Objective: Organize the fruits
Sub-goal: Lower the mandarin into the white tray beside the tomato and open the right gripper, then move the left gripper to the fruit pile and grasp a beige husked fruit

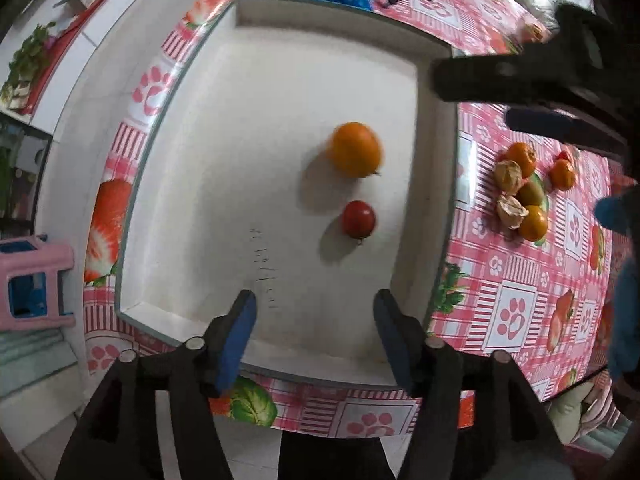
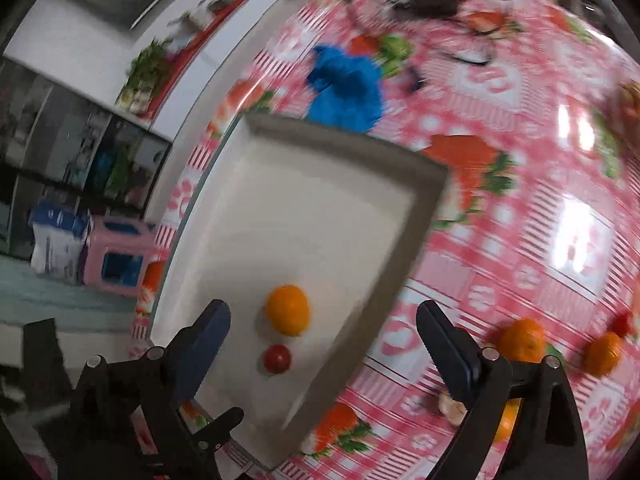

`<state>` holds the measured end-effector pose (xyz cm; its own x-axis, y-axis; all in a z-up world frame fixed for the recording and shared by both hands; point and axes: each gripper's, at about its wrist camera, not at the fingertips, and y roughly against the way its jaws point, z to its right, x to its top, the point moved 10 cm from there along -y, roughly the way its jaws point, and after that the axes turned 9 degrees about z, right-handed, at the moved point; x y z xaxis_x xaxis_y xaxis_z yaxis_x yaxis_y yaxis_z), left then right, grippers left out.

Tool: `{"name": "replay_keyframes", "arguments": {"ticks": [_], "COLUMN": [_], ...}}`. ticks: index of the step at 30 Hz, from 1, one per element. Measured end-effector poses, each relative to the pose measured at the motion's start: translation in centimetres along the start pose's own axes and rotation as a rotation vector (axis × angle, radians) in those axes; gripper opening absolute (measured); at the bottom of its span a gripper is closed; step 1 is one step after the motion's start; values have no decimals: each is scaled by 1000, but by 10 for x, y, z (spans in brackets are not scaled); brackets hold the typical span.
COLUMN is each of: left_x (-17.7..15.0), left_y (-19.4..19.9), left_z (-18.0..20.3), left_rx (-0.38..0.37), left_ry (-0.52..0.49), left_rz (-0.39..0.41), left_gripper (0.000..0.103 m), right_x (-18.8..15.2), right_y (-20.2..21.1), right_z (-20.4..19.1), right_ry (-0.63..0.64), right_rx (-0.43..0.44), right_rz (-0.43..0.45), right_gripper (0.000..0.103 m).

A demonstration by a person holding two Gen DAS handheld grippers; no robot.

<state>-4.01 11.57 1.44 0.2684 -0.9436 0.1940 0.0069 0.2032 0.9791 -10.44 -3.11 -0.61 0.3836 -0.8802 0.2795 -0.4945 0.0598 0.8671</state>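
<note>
With an orange fruit (image 1: 355, 149) and a small red one (image 1: 359, 219) lying in the white tray (image 1: 224, 160), both my left tongs (image 1: 314, 328) and right tongs (image 2: 324, 350) gape empty, so next I fetch from the pile (image 1: 528, 190) on the surface (image 1: 520, 280).

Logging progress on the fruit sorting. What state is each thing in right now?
Left gripper: jaws open, empty.
Right gripper: jaws open, empty.
White tray: holds two fruits.
Orange fruit: in tray.
Red tomato: in tray.
Fruit pile: on tablecloth, outside tray.
</note>
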Motion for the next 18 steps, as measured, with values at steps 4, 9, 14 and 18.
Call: {"name": "replay_keyframes", "arguments": {"ticks": [4,9,14,18], "left_x": [5,8,8,6], "left_y": [3,1,-8,-13], "left_z": [18,55,93,123], "left_rx": [-6,-32,-62,-104], "left_ry": [-42,-124,-182,-214], "left_rz": [3,8,-13,-37], "left_gripper": [75,79,79,79], "right_x": [-14,-54,-113,-148], "right_y": [29,70,91,92], "right_z": [40,109,181,218], "right_ry": [-90,-228,-406,-457], "right_rx": [-64,-192,-316,-404], "right_rz": [25,56,-10,-80], "right_gripper": [103,103,103,103]}}
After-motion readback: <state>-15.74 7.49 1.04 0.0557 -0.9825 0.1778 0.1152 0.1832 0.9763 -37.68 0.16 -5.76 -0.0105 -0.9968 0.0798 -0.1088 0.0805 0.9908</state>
